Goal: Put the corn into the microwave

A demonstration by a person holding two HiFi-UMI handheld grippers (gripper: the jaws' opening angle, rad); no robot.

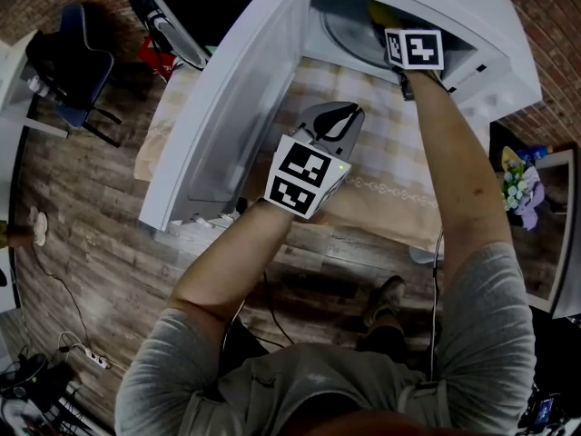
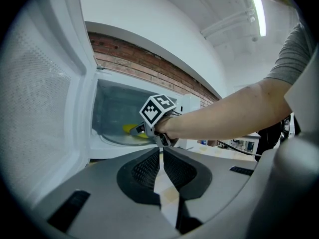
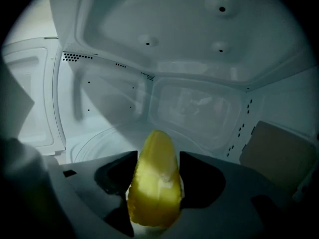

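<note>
The yellow corn (image 3: 154,183) stands tip-forward between the two jaws of my right gripper (image 3: 157,156), which is shut on it. This gripper reaches inside the white microwave (image 1: 495,57), over the glass turntable (image 3: 94,143). In the left gripper view the corn (image 2: 131,129) shows as a yellow patch just inside the opening, ahead of the right gripper's marker cube (image 2: 157,109). The microwave door (image 1: 227,107) is swung wide open to the left. My left gripper (image 2: 160,151) hangs in front of the microwave with its jaws together and nothing in them; it is also in the head view (image 1: 348,112).
The microwave sits on a table with a pale checked cloth (image 1: 381,166). A brown panel (image 3: 274,151) is on the oven's right inner wall. A dark chair (image 1: 77,62) stands on the wooden floor at left, and flowers (image 1: 517,184) at right.
</note>
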